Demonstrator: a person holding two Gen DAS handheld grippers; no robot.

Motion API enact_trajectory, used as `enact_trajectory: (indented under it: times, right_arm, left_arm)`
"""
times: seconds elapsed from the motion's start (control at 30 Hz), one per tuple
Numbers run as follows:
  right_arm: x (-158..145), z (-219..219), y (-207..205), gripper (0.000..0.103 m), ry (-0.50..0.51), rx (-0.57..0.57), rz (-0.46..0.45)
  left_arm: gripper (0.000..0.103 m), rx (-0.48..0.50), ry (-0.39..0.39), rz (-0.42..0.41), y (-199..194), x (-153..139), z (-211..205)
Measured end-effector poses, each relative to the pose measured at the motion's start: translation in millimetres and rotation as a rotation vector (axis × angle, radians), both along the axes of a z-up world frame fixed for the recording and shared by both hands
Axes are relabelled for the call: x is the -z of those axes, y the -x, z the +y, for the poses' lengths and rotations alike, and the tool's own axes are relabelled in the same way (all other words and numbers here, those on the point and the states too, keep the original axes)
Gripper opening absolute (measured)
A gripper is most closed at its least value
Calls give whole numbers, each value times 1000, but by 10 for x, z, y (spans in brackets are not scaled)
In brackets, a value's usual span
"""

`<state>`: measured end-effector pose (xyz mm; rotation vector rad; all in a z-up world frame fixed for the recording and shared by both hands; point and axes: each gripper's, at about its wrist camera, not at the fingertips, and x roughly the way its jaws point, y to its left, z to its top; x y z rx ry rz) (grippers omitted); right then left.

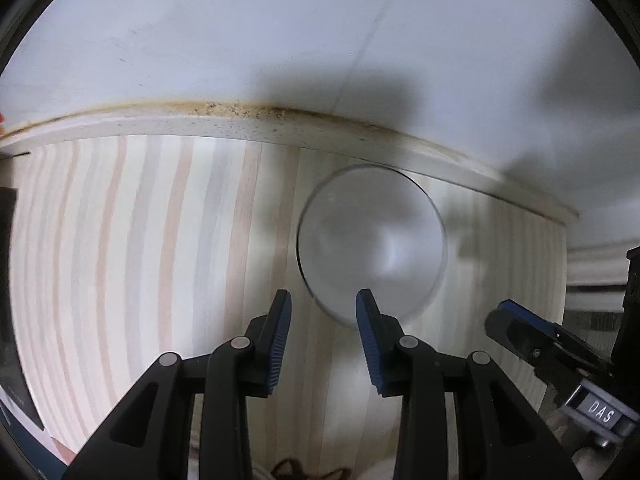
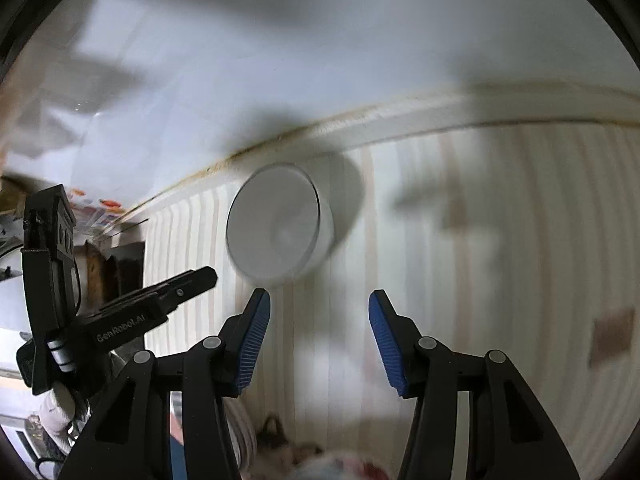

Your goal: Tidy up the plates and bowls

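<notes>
A white bowl sits on the pale striped wooden table, close to the back edge by the wall. It also shows in the right wrist view, blurred. My left gripper is open and empty, its right finger just in front of the bowl's near rim. My right gripper is open and empty, a little nearer than the bowl and to its right. The right gripper shows at the right of the left wrist view. The left gripper shows at the left of the right wrist view.
A white wall rises behind the table, with a stained seam along the table's back edge. Dark cluttered shelves stand beyond the table's left end. A brown patch lies on the table at the right.
</notes>
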<state>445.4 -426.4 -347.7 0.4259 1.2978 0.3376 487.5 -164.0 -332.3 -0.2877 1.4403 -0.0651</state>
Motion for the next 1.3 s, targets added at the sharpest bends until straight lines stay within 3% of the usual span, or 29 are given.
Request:
enact_trajectory:
  times: [0.3, 0.43, 0.53, 0.97, 1.3]
  right_arm:
    - [440, 196, -493, 53, 22, 2, 58]
    - [599, 219, -559, 26, 10, -3, 88]
    - [648, 224, -571, 15, -6, -10, 84]
    - [619, 283, -546, 13, 33, -14, 67]
    - [322, 269, -258, 13, 47, -37, 16]
  left_arm:
    - [30, 23, 27, 74, -251, 424, -53]
    - [21, -2, 36, 65, -267, 504, 0]
    - [18, -4, 42, 61, -260, 515, 41]
    - [18, 32, 8, 35, -274, 423, -41]
    - [18, 62, -18, -30, 50, 80, -232]
